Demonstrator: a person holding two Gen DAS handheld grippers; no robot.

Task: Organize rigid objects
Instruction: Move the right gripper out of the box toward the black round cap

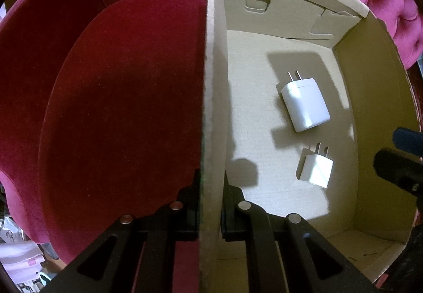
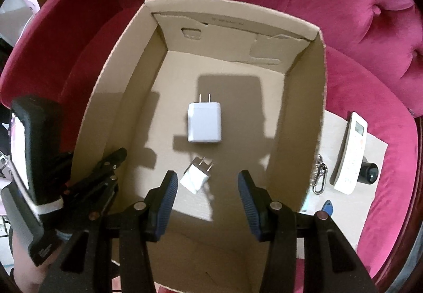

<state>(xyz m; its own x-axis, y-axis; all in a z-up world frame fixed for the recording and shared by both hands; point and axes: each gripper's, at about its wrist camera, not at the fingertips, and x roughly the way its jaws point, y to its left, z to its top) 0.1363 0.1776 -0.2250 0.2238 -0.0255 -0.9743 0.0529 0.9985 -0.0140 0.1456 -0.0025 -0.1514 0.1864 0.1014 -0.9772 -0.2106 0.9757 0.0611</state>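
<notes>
The left gripper [image 1: 210,203] pinches the side wall of an open brown cardboard box [image 1: 214,81] on a crimson velvet armchair [image 1: 119,107]; the right gripper [image 2: 207,187], jaws spread wide and holding nothing, hovers over the box floor, where a small white plug adapter [image 2: 196,178] lies just short of a larger white charger block [image 2: 204,122]. Outside, to the right, a white remote control [image 2: 350,152] lies on a pale board [image 2: 343,213]
</notes>
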